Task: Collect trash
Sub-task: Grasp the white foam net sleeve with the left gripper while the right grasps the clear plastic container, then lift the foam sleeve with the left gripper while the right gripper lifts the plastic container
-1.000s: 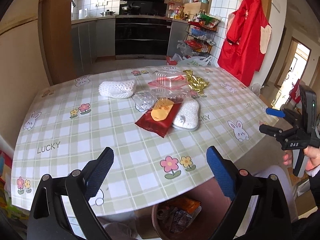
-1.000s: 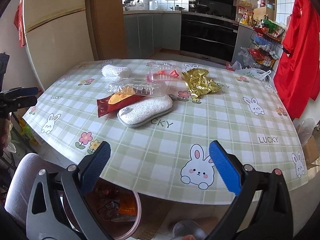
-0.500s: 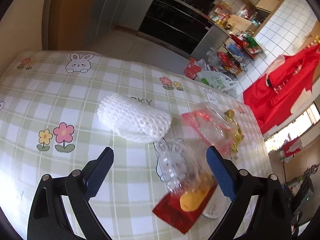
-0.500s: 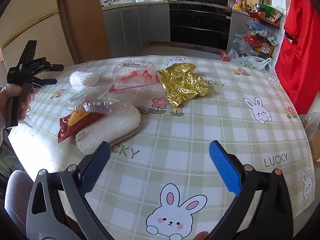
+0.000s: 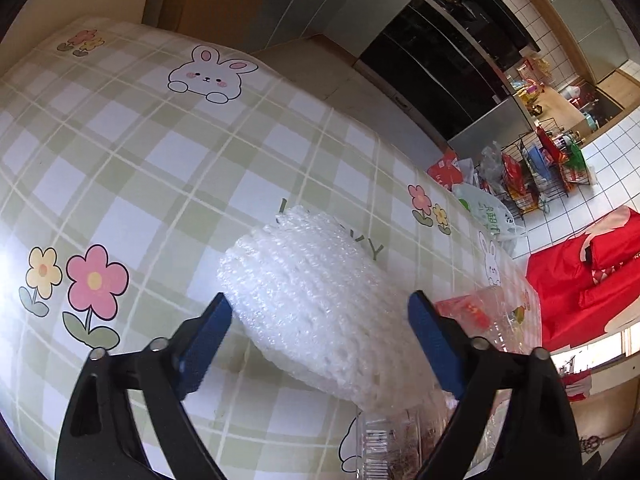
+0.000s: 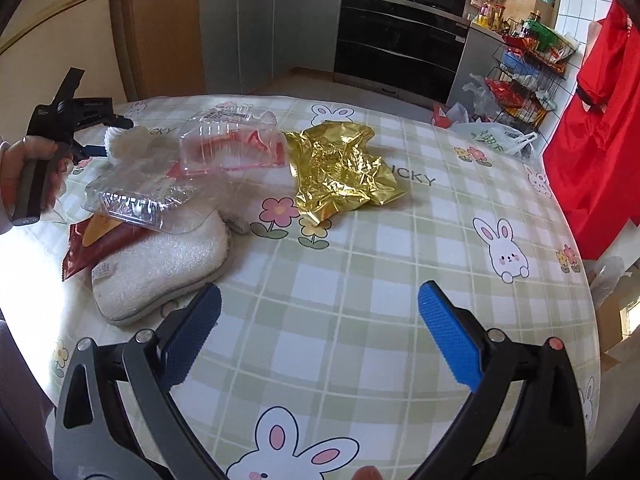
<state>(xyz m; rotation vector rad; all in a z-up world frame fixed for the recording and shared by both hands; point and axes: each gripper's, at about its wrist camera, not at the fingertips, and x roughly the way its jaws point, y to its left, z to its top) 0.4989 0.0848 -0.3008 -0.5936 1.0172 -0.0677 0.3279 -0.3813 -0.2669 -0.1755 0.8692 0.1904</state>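
The left claw [image 5: 320, 322] straddles one white foam net sleeve [image 5: 316, 304] lying on the table [image 5: 120, 152]; its jaws have just been closing, and whether the pads touch the foam is hard to tell. Two clear plastic clamshells [image 6: 228, 142] overlap one red wrapper [image 6: 100, 240] and one white pad [image 6: 160, 268], partly hiding them. One gold foil [image 6: 344, 168] lies apart. The right claw [image 6: 320, 320] hangs spread, nothing between

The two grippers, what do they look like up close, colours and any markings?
Both are alike: the left gripper and right gripper have black, angular arms with round silver rivets, ending in jaws faced with ribbed blue pads. The right one carries one red dot near a rivet. Seen from the right wrist camera, the left gripper has a black handle with small white lettering, too small to read.
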